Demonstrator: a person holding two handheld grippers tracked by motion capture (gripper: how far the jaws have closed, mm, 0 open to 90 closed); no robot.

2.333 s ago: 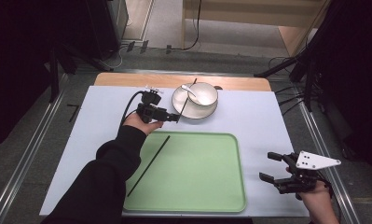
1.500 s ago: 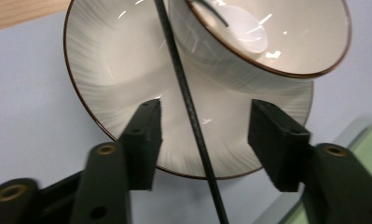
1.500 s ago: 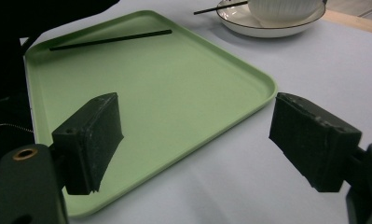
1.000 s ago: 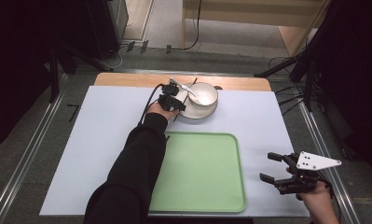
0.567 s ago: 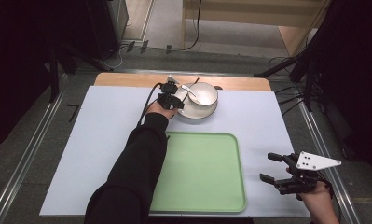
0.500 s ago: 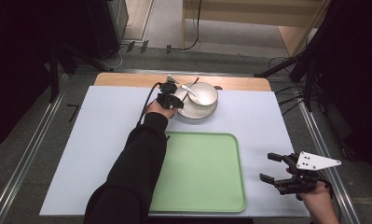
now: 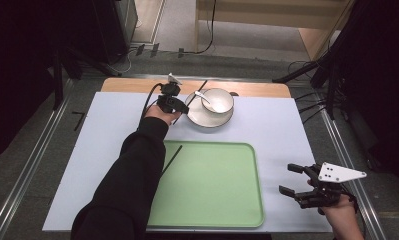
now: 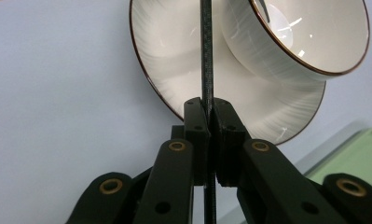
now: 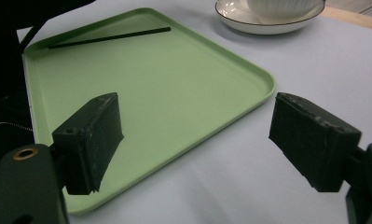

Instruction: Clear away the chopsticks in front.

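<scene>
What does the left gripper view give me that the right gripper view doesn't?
Left gripper view: the left gripper shut on a thin black chopstick, which runs up in front of the plate and bowl. Right gripper view: the right gripper open and empty, and a second chopstick lying on the tray. Shared: plate, bowl, green tray, pale table.

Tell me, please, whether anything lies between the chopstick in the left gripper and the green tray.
Nothing visible does. The left gripper grips the chopstick beside the plate; bare table separates it from the tray.
</scene>
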